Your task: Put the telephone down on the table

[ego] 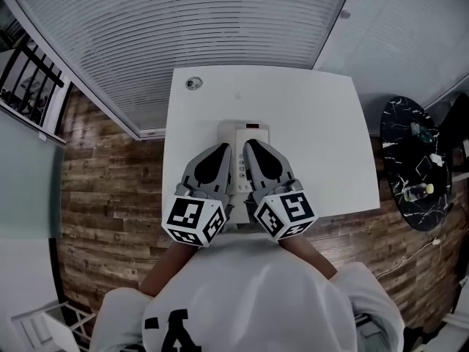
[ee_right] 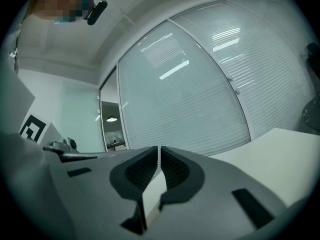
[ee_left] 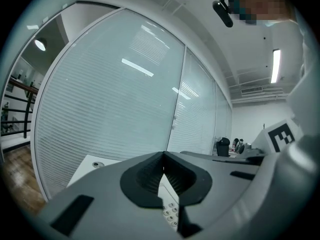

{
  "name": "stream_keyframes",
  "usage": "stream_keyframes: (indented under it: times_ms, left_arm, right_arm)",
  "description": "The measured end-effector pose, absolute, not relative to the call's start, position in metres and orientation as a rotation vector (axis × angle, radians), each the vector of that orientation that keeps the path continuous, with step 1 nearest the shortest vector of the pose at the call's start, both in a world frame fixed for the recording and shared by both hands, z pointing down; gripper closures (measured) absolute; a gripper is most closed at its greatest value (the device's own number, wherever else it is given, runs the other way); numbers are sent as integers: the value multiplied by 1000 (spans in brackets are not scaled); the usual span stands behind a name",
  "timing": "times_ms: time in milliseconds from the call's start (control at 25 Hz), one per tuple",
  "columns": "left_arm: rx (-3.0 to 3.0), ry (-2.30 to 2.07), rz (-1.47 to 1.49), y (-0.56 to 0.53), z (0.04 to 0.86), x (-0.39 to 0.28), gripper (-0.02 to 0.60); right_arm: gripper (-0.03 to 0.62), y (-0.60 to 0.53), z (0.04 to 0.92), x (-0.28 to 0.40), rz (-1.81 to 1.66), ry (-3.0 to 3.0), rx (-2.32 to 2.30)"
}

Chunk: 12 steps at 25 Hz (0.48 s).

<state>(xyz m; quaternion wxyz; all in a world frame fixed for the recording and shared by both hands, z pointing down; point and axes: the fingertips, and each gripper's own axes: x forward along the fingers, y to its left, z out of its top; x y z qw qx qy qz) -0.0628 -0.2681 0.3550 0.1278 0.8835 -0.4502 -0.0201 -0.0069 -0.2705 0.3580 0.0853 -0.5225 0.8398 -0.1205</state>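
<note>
Head view: telephone just beneath right gripper

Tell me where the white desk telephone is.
Head view: the white desk telephone sits mid-table on the white square table, between the left gripper and right gripper.

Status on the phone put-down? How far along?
Looks done: the telephone appears to lie on the white table. In hand: nothing. The left gripper and right gripper are both shut and empty, over its two sides. Left to do: probably just draw them away.
</note>
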Motion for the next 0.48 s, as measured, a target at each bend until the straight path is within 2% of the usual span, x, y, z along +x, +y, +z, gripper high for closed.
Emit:
stream_keyframes:
  times_ms: [480]
  left_arm:
    - [2545, -1348, -139, -203, 349, -10, 577]
  right_arm:
    - [553, -202, 355, 51, -212, 2609, -1591]
